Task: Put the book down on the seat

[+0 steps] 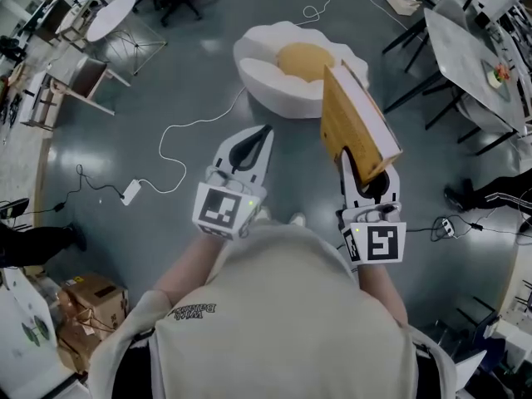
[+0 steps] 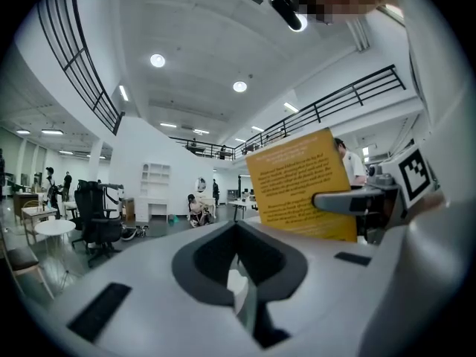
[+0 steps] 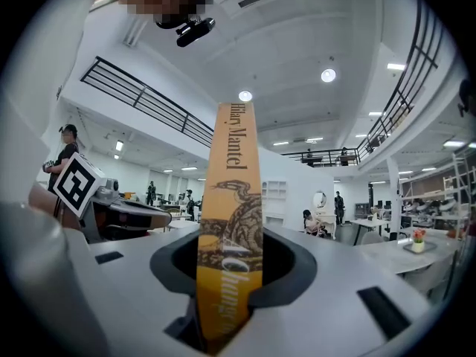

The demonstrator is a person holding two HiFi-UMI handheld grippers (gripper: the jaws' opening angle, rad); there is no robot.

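Note:
A yellow-orange book (image 1: 356, 121) stands upright in my right gripper (image 1: 366, 175), which is shut on its lower edge. In the right gripper view its spine (image 3: 232, 222) rises straight up from between the jaws of the right gripper (image 3: 227, 277). The seat (image 1: 297, 66), a white egg-shaped cushion with a yellow centre, lies on the floor ahead of both grippers, below the book and apart from it. My left gripper (image 1: 258, 134) is held beside the right one, shut with nothing in it. The left gripper view has the left gripper (image 2: 242, 277) low and the book's cover (image 2: 301, 186) to the right.
A white cable (image 1: 187, 127) with a power adapter (image 1: 131, 192) snakes across the grey floor at left. A round white table (image 1: 110, 14) stands at the back left, a grey table (image 1: 470, 50) at right. Cardboard boxes (image 1: 90, 302) sit at lower left. A person's shoe (image 1: 456, 198) shows at right.

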